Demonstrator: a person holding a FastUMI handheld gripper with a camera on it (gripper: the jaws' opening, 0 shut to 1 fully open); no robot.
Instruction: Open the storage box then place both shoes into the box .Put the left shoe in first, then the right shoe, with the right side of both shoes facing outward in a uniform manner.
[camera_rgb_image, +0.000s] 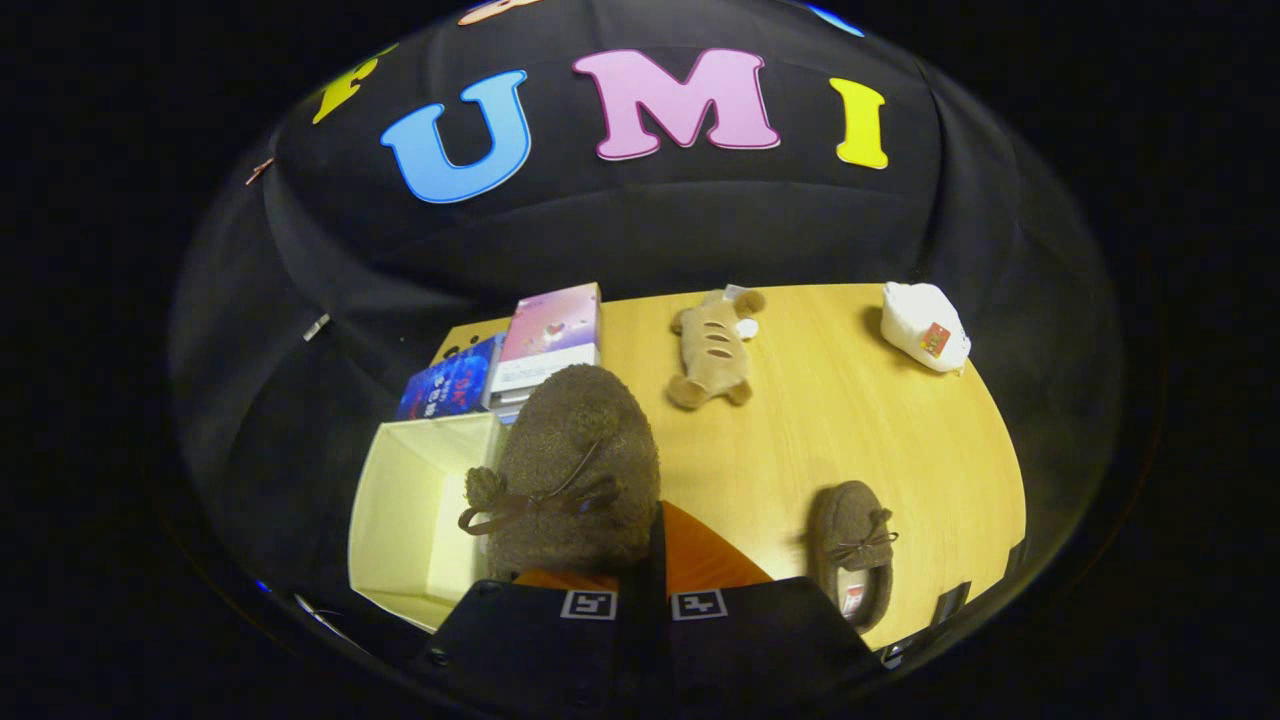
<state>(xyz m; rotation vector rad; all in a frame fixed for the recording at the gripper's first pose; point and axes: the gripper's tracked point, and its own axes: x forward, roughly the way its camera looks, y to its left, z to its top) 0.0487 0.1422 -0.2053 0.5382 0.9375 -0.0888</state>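
The brown shoe (575, 470) is hanging clamped in the jaws of the gripper (640, 590), beside the open storage box (420, 510), probably for lowering in first; its mate (853, 555) is waiting on the surface (850, 420).

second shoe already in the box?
No: the second shoe lies on the table, while the gripper holds the first shoe beside the open box.

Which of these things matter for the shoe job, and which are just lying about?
For the job: held brown shoe in the gripper, open storage box, second shoe on the table.

Lying about: plush toy, books, white packet.
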